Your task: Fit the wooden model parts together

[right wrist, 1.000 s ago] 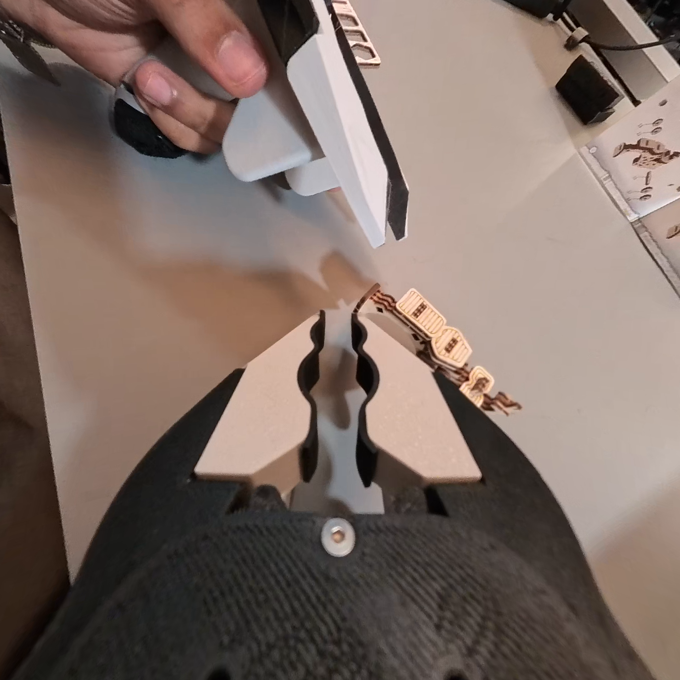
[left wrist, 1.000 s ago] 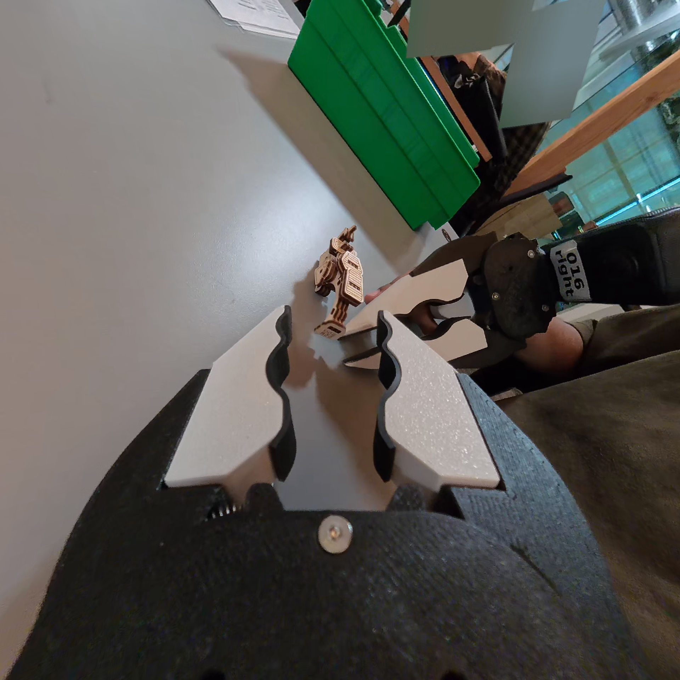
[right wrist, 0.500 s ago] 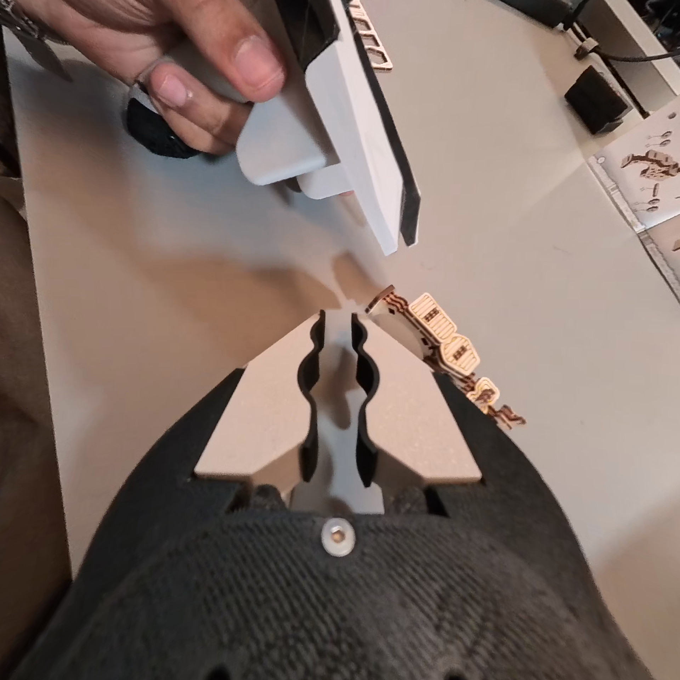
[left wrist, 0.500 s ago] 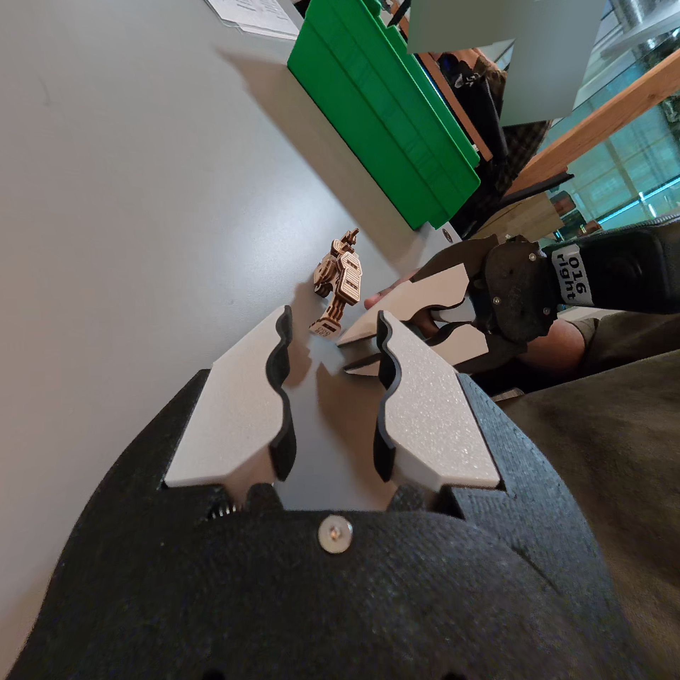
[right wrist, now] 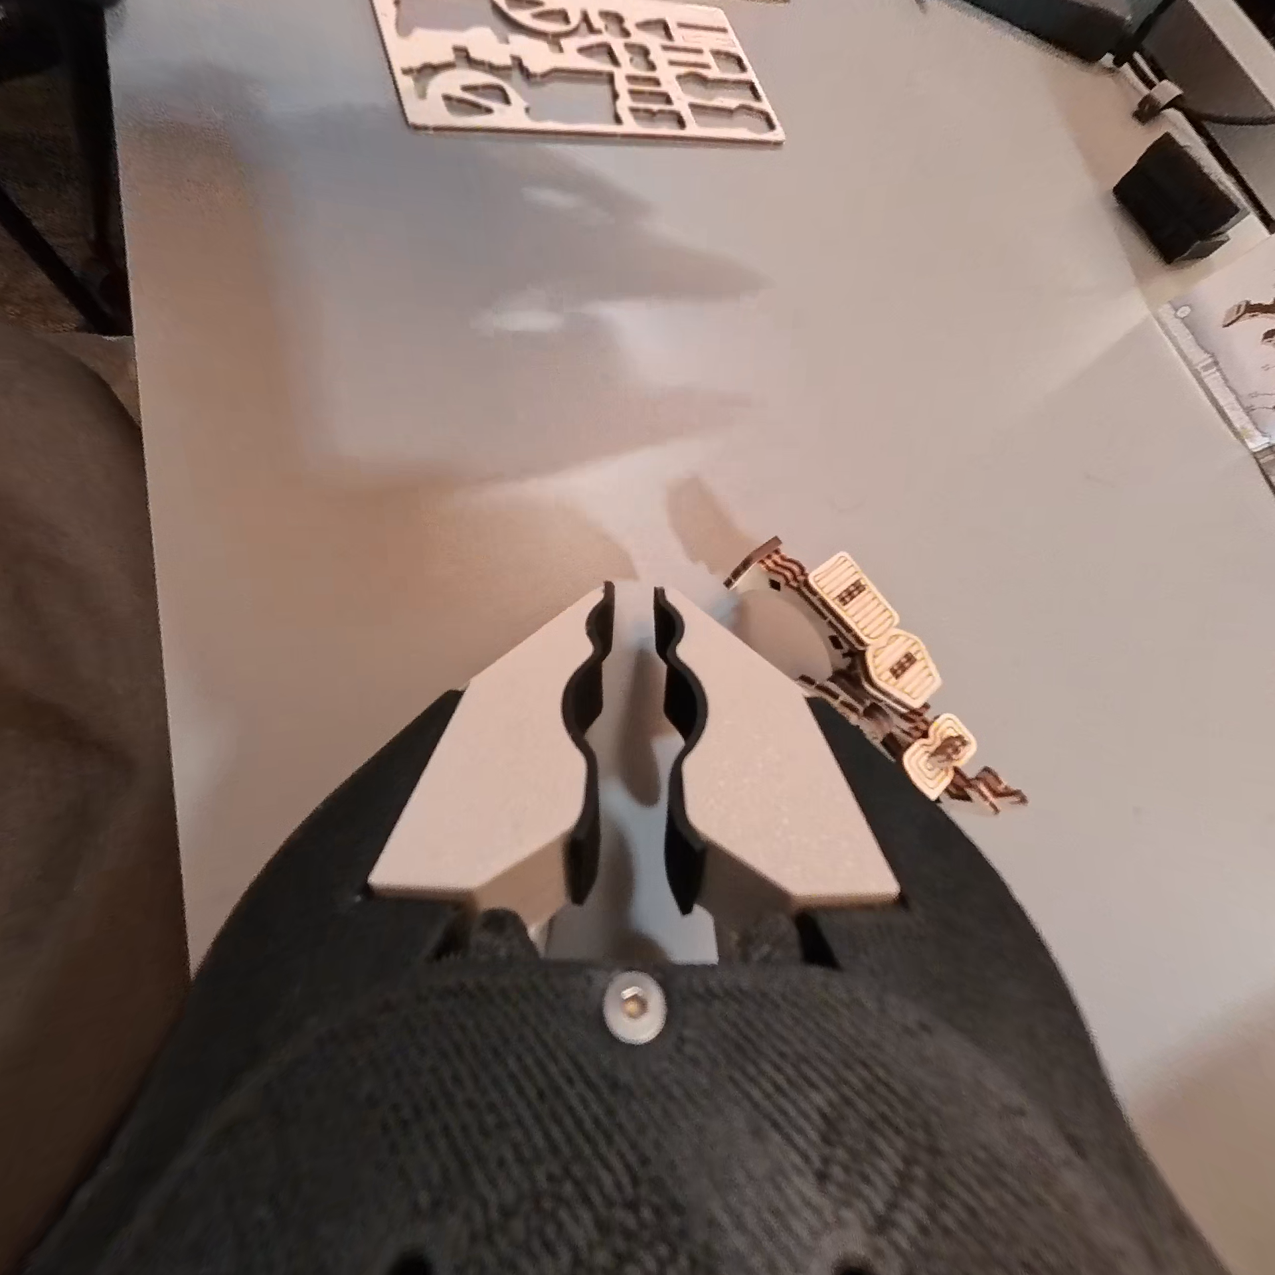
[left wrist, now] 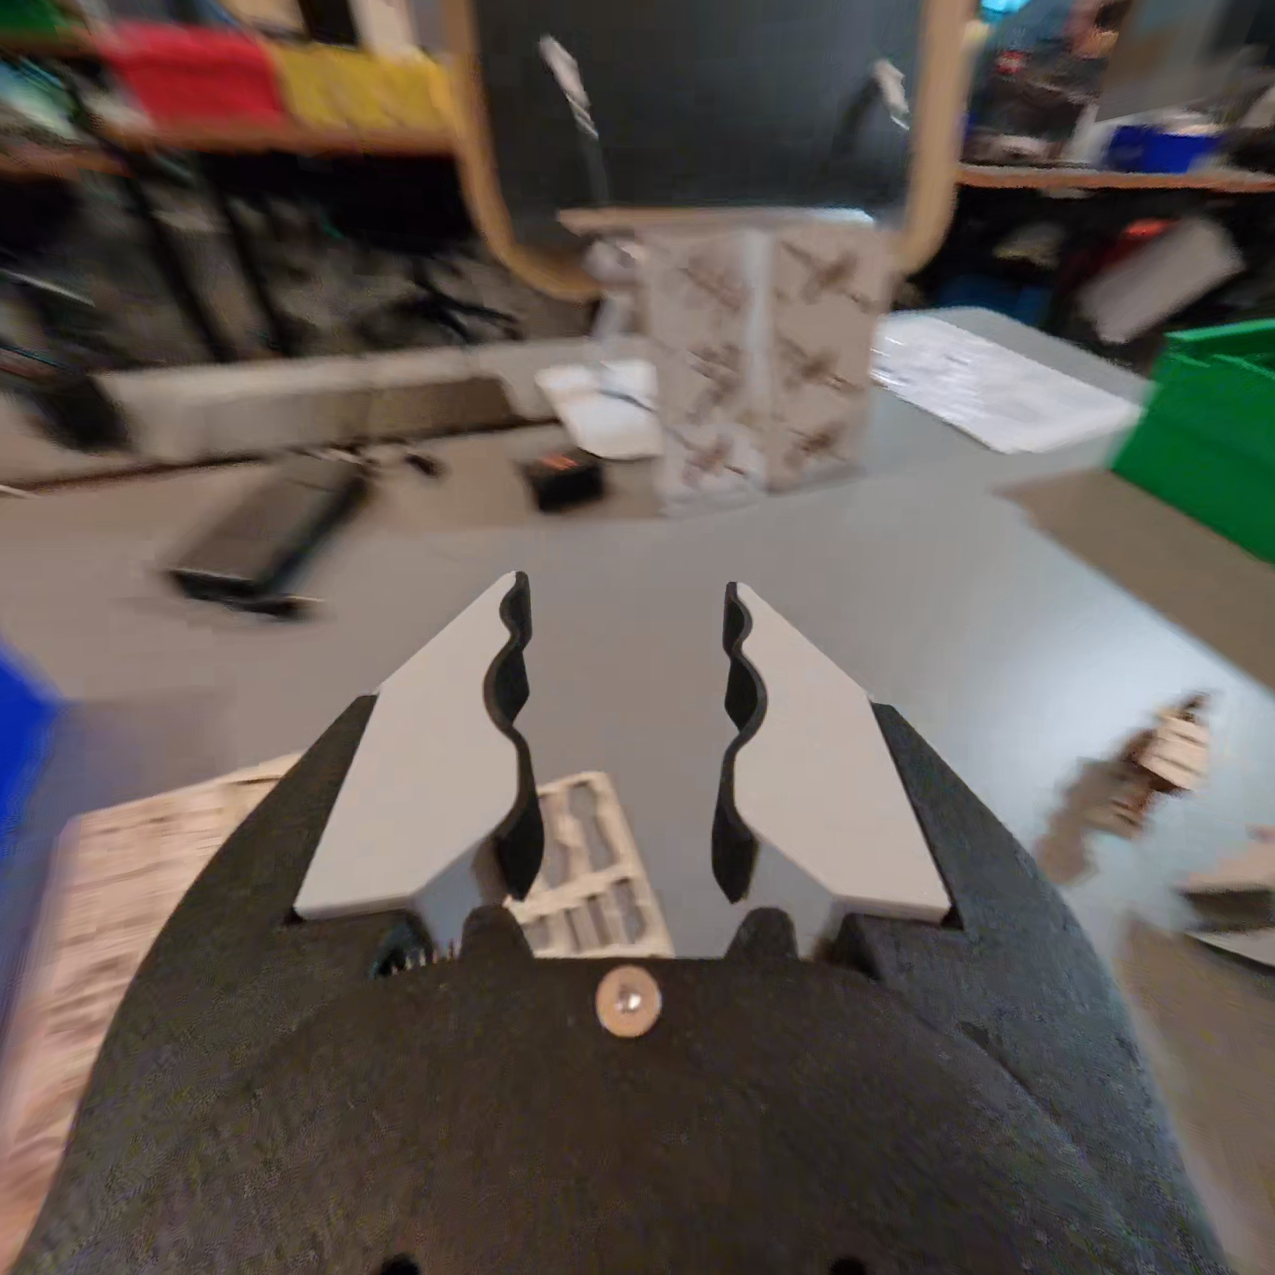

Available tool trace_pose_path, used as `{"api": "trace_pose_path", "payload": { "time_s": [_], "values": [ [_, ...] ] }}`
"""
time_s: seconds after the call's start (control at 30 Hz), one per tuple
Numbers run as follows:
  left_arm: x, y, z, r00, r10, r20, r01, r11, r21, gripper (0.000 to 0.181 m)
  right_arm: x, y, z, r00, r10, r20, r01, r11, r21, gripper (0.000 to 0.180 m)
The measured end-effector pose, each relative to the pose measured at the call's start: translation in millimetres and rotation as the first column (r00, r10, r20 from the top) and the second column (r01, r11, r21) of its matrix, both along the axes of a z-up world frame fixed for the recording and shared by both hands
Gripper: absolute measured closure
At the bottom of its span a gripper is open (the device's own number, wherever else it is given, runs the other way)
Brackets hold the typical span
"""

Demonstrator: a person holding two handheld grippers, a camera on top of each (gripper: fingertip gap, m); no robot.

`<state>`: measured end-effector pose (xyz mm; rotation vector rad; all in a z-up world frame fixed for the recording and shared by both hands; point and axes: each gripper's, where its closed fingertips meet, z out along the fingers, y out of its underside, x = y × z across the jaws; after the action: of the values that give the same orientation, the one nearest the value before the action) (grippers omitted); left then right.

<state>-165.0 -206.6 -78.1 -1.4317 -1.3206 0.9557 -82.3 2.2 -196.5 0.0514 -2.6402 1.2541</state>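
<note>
The small wooden model [right wrist: 876, 662], pale panels on dark-edged struts, lies on the grey table just right of my right gripper's tips. My right gripper [right wrist: 629, 586] holds nothing, and its jaws stand a narrow gap apart. My left gripper [left wrist: 624, 579] is wide open and empty above the table, aimed at the far side. The model shows blurred at the right of the left wrist view [left wrist: 1159, 752]. The punched-out wooden sheet [right wrist: 586, 76] lies farther along the table. It also shows under the left gripper [left wrist: 586, 862].
A green box [left wrist: 1214, 441] stands at the right and a patterned box [left wrist: 759, 359] at the far side. A black device [left wrist: 276, 538] lies at the far left. A black block [right wrist: 1180, 200] and a printed sheet [right wrist: 1242, 359] are at the right. The table edge [right wrist: 148, 552] runs down the left. About 25 centimetres separates my left fingertips from my right. The left tips stand about 25 centimetres off the black block [right wrist: 1180, 200]. Look for it in the left wrist view [left wrist: 577, 483] too.
My left gripper has swung away from the model, left the right wrist view and opened wider. My right gripper has barely moved. The model lies where it was.
</note>
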Motion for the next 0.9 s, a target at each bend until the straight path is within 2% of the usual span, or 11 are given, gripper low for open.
{"api": "trace_pose_path", "payload": {
  "time_s": [0.1, 0.3, 0.4, 0.53, 0.9],
  "values": [
    [20.6, -47.8, 21.5, 0.984, 0.151, -0.093, -0.162, 0.979, -0.124, 0.128, -0.7, 0.1, 0.1, 1.0, -0.004, 0.017, 0.004, 1.0, -0.002, 0.17],
    [58.2, -71.7, -33.2, 0.958, 0.282, 0.05, -0.269, 0.946, -0.182, 0.126, -3.6, -1.8, 0.3, 0.998, -0.024, 0.053, 0.024, 1.0, -0.007, 0.171],
    [70.4, -82.2, -37.2, 0.938, 0.342, 0.051, -0.323, 0.918, -0.231, 0.129, 0.0, -5.9, 1.6, 0.998, -0.012, 0.061, 0.013, 1.0, -0.015, 0.171],
    [73.8, -95.5, -28.0, 0.926, 0.377, -0.009, -0.365, 0.891, -0.27, 0.135, 6.2, -7.4, -1.2, 0.999, 0.021, 0.043, -0.021, 1.0, 0.004, 0.17],
    [72.7, -102.9, -52.3, 0.921, 0.383, 0.069, -0.357, 0.902, -0.241, 0.136, 8.3, -6.6, -4.1, 0.998, 0.025, 0.051, -0.026, 0.999, 0.022, 0.169]
  ]
}}
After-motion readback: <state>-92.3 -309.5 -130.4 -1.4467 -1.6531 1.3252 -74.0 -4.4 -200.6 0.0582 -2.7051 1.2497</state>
